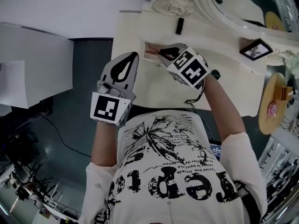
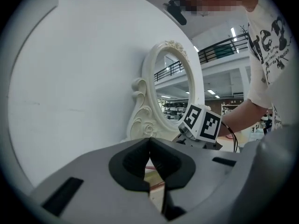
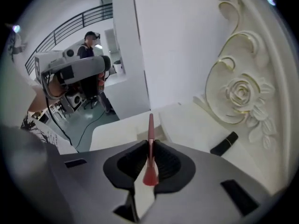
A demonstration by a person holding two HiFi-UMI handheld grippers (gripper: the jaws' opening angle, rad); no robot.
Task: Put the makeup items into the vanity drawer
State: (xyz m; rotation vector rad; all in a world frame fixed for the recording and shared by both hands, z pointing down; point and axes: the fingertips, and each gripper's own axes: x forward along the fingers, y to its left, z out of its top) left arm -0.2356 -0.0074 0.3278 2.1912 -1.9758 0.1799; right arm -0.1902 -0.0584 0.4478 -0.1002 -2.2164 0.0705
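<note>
Where the head view looks steeply down, a person stands at a cream vanity table (image 1: 140,85) with a gripper in each hand. The right gripper (image 1: 163,53) reaches over the narrow open drawer (image 1: 149,48) at the table's far side, and the left gripper (image 1: 131,60) hovers just beside it, nearer the person. That view does not show what the right one carries. The right gripper view does: its jaws are pinched on a slim red makeup stick (image 3: 150,146), which points forward between them over the table. A black lipstick tube (image 3: 224,143) lies on the tabletop to the right, below the carved rose of the mirror frame (image 3: 240,94). In the left gripper view, the left gripper's jaws are pressed together with nothing between them, and the marker cube (image 2: 203,122) of the right gripper shows ahead.
</note>
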